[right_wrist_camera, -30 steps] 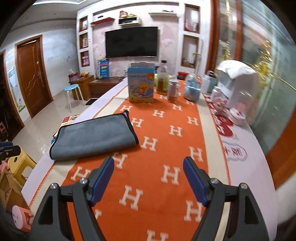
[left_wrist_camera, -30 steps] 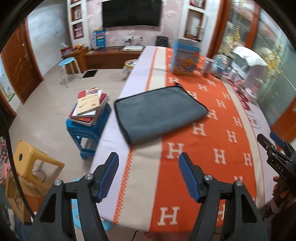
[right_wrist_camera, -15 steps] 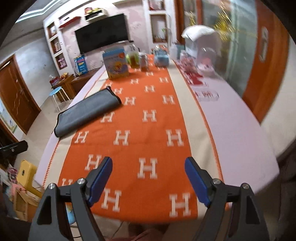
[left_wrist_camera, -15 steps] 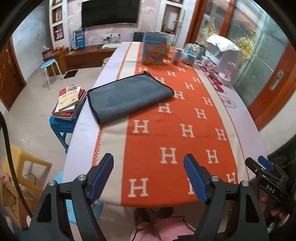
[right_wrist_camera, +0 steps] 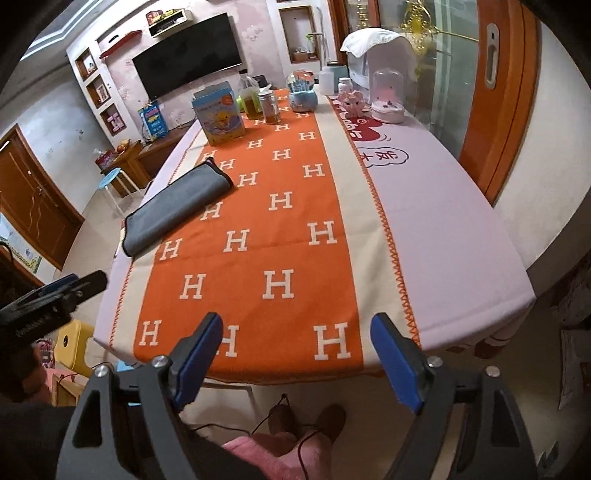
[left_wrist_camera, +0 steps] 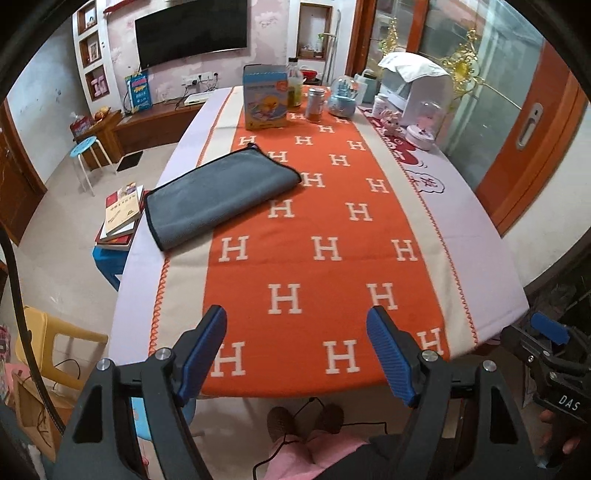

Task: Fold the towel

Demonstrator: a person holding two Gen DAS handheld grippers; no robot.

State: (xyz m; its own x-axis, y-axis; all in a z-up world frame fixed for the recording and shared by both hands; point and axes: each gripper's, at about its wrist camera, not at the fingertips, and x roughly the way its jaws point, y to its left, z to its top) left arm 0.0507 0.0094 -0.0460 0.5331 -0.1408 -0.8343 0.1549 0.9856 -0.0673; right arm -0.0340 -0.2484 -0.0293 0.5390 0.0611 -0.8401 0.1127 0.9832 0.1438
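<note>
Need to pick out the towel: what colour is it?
Grey towel with a black edge trim, clearest in the left wrist view.

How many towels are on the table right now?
1. A single grey towel lies flat and already folded on the table's left side, partly on the orange runner, well ahead of both open tools. No other towel shows; clutter at the far end could hide one.

A home living room, wall-mounted television (left_wrist_camera: 190, 31), built-in wall shelves (left_wrist_camera: 94, 55), wooden door (right_wrist_camera: 35, 206), long dining tabletop (left_wrist_camera: 476, 236) under an orange H-patterned cloth (left_wrist_camera: 314, 229)
</note>
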